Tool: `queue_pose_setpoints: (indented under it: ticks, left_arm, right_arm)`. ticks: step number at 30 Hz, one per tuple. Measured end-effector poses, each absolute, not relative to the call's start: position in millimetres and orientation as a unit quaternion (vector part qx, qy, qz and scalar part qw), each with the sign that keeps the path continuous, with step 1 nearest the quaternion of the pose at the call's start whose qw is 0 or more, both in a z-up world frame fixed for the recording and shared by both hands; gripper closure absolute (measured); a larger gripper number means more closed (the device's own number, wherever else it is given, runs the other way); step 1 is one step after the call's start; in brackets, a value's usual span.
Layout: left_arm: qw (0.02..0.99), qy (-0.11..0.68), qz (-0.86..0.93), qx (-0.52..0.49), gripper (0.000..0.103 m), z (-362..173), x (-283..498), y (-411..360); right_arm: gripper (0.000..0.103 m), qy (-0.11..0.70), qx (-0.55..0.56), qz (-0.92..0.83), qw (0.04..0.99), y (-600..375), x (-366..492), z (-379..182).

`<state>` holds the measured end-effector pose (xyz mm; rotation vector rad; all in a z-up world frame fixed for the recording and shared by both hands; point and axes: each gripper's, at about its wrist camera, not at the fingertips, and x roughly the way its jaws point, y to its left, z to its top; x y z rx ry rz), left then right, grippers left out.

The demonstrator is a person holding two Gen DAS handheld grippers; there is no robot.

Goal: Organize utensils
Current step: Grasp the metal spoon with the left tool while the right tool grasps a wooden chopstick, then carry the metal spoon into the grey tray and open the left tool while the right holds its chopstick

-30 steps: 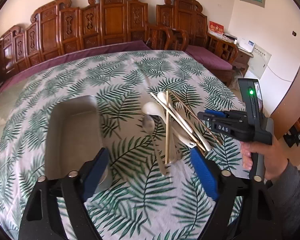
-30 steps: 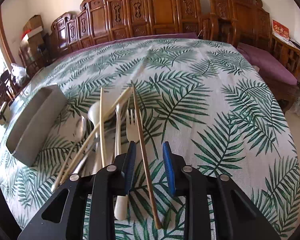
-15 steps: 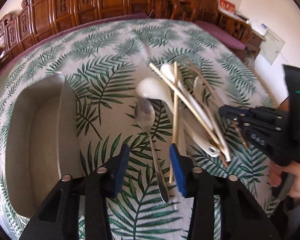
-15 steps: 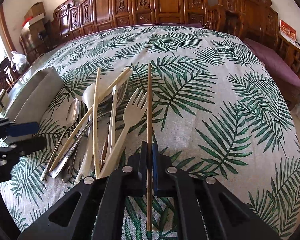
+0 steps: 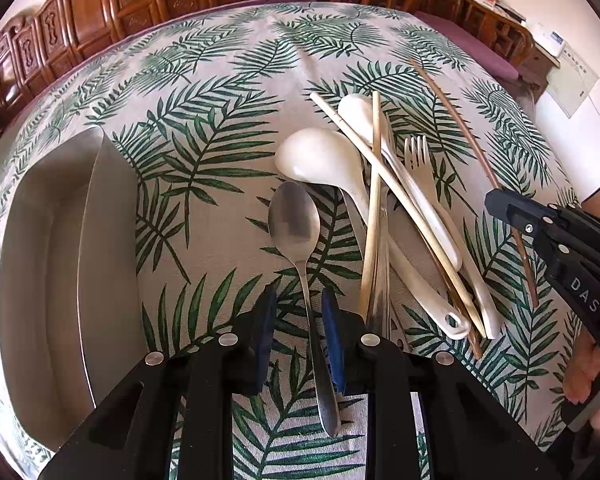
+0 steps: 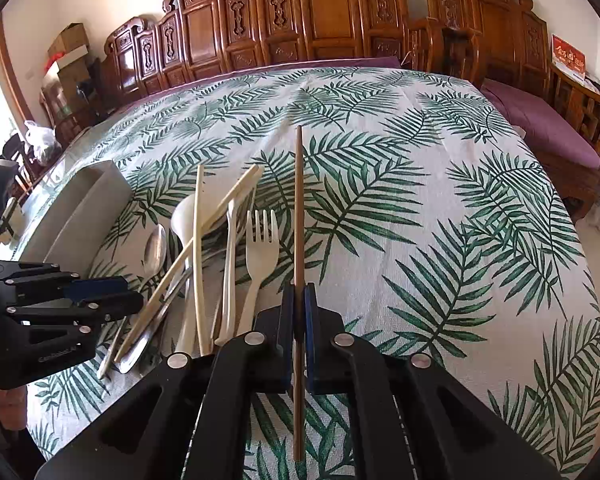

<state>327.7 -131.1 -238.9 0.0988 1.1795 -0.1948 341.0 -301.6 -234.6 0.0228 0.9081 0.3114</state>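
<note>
While right gripper (image 6: 299, 316) clamps brown chopstick (image 6: 299, 200), left gripper (image 5: 296, 320) closing, seemingly ungripped, astride metal spoon (image 5: 296, 224).

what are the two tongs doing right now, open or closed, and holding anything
Left tongs: have just been closing around the metal spoon handle, pads not yet pressing it.
Right tongs: shut on the brown chopstick.
</note>
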Motion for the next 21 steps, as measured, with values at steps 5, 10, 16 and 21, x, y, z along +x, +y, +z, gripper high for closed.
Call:
queue_pose_setpoints:
  ticks: [5,10,16,21]
  left_arm:
    - [0.817,0.569,-0.085,0.040,0.092,-239,331,-128]
    - [0.816,0.569,-0.096,0.031,0.101,-240,333,-122]
    - [0.826,0.551,-0.115,0.037,0.103,-233,327,-116]
    - [0.836,0.534,-0.120,0.037,0.103,-224,320,-115]
  right_arm:
    - [0.097,0.430,0.010,0.153,0.889,-299,339,-228]
    - [0.097,0.428,-0.001,0.152,0.891,-296,338,-223]
    - [0.097,0.427,-0.006,0.160,0.890,-289,333,-218]
    - [0.097,0.422,-0.003,0.169,0.891,-282,331,-214]
